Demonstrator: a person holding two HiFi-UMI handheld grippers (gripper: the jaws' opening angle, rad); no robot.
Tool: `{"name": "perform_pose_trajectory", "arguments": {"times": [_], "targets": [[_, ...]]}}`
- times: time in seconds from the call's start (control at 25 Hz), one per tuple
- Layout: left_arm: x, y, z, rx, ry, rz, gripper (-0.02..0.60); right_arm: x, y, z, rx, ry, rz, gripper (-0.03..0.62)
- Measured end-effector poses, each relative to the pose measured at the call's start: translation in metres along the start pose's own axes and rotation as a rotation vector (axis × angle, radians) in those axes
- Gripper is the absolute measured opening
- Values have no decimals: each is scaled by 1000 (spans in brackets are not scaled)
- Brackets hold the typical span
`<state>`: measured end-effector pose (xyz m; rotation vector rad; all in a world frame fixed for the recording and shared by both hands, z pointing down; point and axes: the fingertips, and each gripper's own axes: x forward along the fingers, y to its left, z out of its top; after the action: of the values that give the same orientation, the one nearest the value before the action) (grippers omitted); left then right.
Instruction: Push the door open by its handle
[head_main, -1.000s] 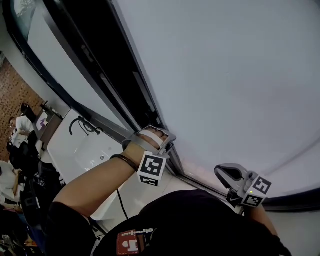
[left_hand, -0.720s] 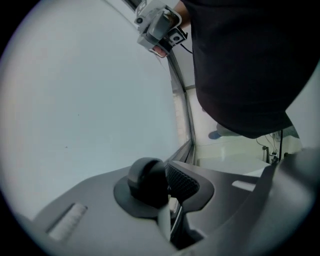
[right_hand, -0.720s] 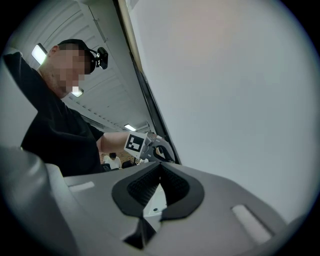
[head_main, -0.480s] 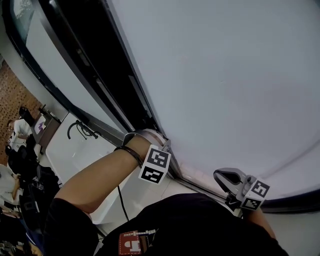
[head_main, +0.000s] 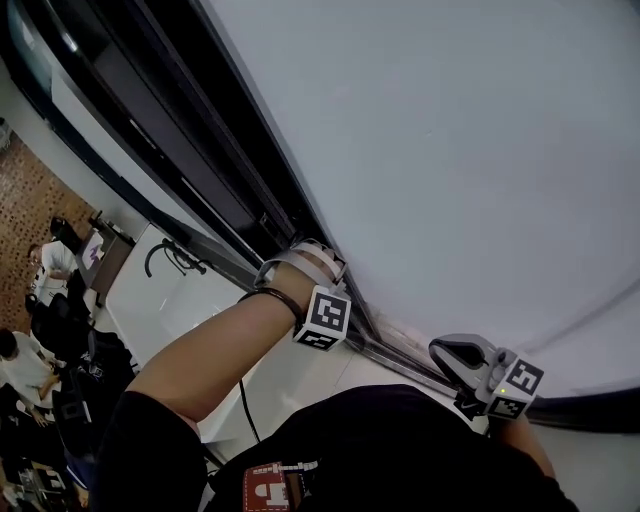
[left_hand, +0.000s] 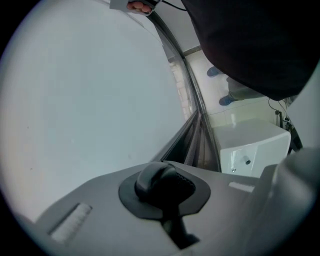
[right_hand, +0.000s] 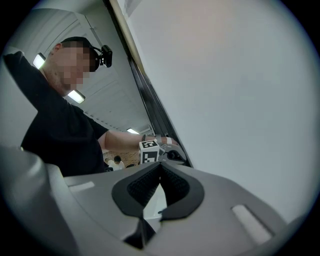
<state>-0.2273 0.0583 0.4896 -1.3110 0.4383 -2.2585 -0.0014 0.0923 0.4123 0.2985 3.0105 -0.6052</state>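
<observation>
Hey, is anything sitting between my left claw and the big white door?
Nothing visible does. The left claw, shut and empty, sits right at the edge of the big white door, beside the black frame. No handle shows, and what lies beyond the door is hidden.

My head camera looks steeply down, the door (head_main: 450, 150) filling 1 o'clock; both gripper cameras sit close against that same door.
</observation>
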Motion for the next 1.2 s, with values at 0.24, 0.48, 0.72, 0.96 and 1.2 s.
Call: {"name": "perform_pose_trajectory", "arguments": {"times": [0.24,0.48,0.72,0.96,1.2], "targets": [[38,31,-2,42,-30,71,2,-21,2,-8,-38,38,-34,2],[80,71,-9,73,-34,84,2,-37,-22,-12,-81,89,-90,2],[130,141,11,96,-116,115,2,-31,-73,-6,-71,109,-161,2],[164,224,15,161,-131,148,2,-6,-136,9,-87,109,-258,2],[211,312,52,258,-195,226,2,-14,-192,15,-90,106,-381,2]]}}
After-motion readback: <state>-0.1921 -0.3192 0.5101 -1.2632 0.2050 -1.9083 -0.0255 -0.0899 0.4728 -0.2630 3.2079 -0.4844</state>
